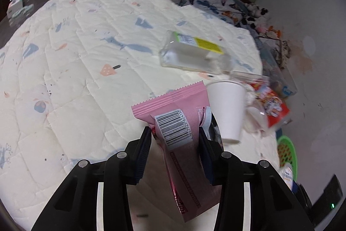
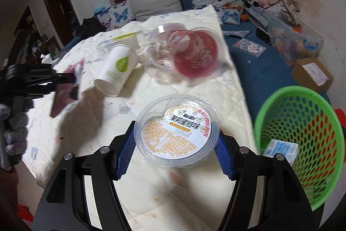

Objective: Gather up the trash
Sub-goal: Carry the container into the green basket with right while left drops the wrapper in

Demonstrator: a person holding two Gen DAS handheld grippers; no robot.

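My left gripper point(image 1: 176, 141) is shut on a pink snack wrapper point(image 1: 173, 109) with a barcode, held up off the quilt. In the right wrist view that gripper point(image 2: 72, 84) shows at the left with the wrapper point(image 2: 62, 101) hanging from it. My right gripper point(image 2: 175, 145) is shut on a round clear plastic tub point(image 2: 177, 133) with an orange and white label. A white paper cup point(image 2: 116, 70) lies on its side on the bed, and clear tubs with red print point(image 2: 190, 53) lie behind it. A clear box with a yellow label point(image 1: 194, 53) lies further back.
A green mesh basket point(image 2: 302, 114) stands at the bed's right edge with a small blue and white carton point(image 2: 281, 149) inside. The cream quilt point(image 1: 86, 57) covers the bed. A cardboard box point(image 2: 311, 75), a clear bin point(image 2: 298, 42) and pillows lie beyond. A gloved hand point(image 2: 15, 122) holds the left gripper.
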